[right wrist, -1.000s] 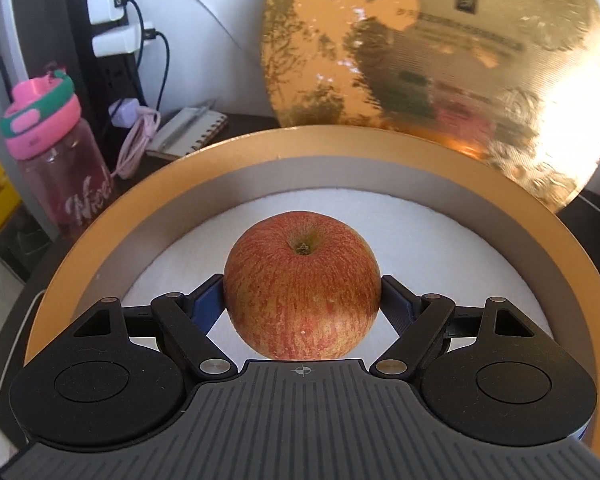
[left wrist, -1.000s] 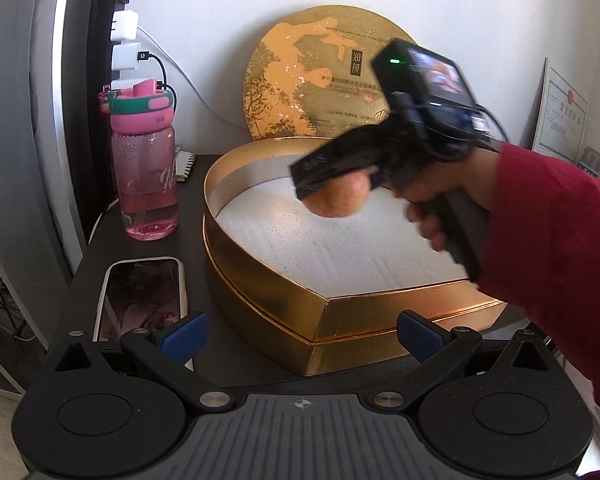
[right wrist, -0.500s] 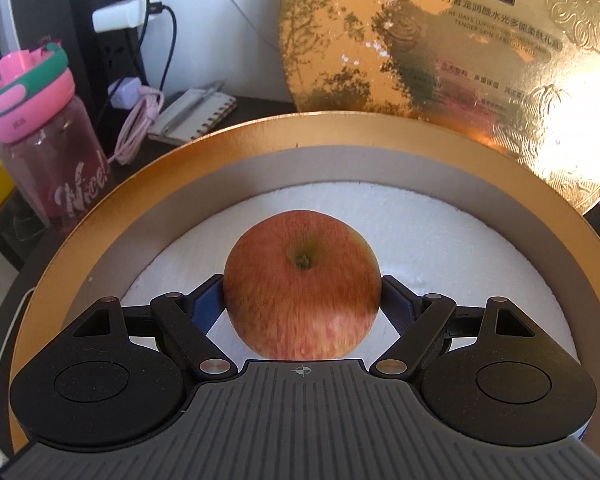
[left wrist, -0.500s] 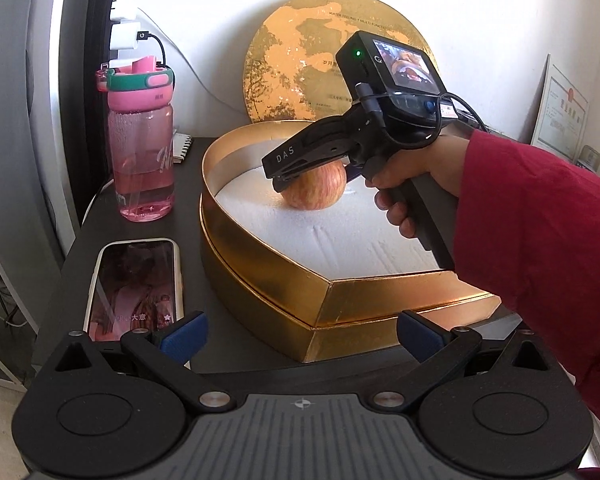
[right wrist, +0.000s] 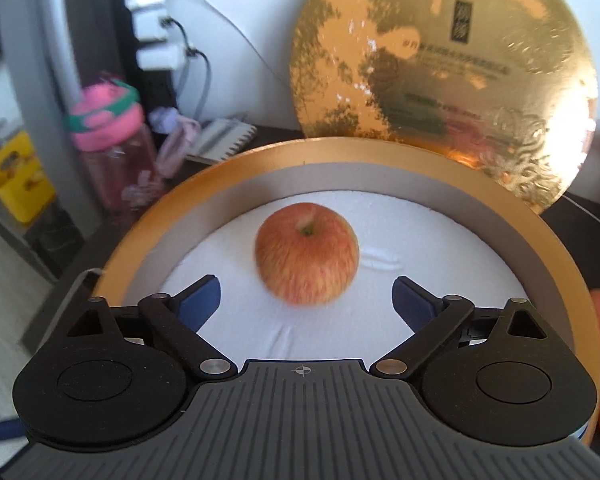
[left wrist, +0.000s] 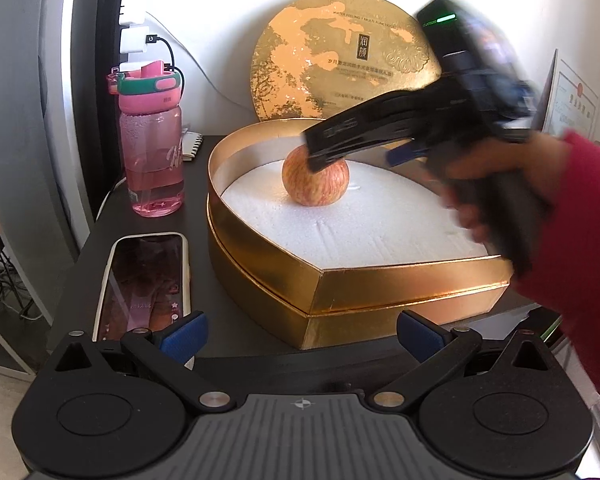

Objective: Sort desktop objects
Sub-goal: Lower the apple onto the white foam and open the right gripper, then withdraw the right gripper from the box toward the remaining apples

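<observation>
Landmark: heart-shaped box [left wrist: 400, 284], on the bench [left wrist: 236, 332].
Apple [left wrist: 315, 178]: inside the box, on its foam floor [left wrist: 340, 236], toward the rear curve.
Round lid [left wrist: 340, 56]: upright behind the box, leaning on the wall.
Water bottle [left wrist: 150, 144]: left of the box, standing on the bench.
Phone [left wrist: 144, 284]: flat on the bench, left of the box, nearer than the bottle.
Notebook [left wrist: 191, 145]: behind the box's left side, just beyond the bottle.
Right gripper [right wrist: 306, 300]: over the box, fingers [right wrist: 410, 300] apart on either side of the apple, clear of it.
Left gripper [left wrist: 300, 334]: in front of the box, fingers [left wrist: 182, 332] apart.
</observation>
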The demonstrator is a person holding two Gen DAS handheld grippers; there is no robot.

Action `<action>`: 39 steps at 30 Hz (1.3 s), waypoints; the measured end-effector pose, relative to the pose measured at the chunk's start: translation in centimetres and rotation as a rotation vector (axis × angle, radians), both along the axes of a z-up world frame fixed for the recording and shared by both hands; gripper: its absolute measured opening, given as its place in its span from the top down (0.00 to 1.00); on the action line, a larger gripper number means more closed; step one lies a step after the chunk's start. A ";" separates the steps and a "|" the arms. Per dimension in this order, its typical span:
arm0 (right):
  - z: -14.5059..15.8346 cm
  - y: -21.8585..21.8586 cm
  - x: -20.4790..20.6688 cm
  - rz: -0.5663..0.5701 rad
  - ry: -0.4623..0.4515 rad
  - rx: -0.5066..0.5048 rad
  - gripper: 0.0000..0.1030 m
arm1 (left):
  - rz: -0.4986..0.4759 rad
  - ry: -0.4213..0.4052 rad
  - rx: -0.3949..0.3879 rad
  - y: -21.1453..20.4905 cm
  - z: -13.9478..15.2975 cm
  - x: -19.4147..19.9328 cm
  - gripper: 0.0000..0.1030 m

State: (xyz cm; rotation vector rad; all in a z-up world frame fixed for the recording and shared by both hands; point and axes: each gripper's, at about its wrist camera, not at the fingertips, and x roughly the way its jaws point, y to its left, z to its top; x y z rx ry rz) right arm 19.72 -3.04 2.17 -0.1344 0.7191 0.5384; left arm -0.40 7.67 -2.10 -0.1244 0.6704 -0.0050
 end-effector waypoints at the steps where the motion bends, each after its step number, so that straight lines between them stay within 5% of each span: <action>1: 0.4 -0.7 -1.1 0.005 -0.004 0.019 0.04 | 0.003 0.004 0.005 -0.2 0.0 -0.1 0.01; 8: 1.4 -6.2 -8.1 0.007 0.002 0.149 0.03 | 0.010 0.010 0.028 -1.5 0.6 -0.4 0.01; 13: 0.4 -8.8 -10.7 -0.067 0.009 0.151 0.03 | -0.038 -0.015 0.043 -3.4 1.1 -0.6 0.01; 22: -0.8 -12.8 -11.7 -0.168 0.045 0.167 0.03 | -0.099 -0.004 0.085 -6.1 1.2 -0.2 0.01; 39: -1.4 -14.0 -11.7 -0.173 0.047 0.177 0.03 | -0.041 0.029 0.098 -6.3 1.3 1.5 0.01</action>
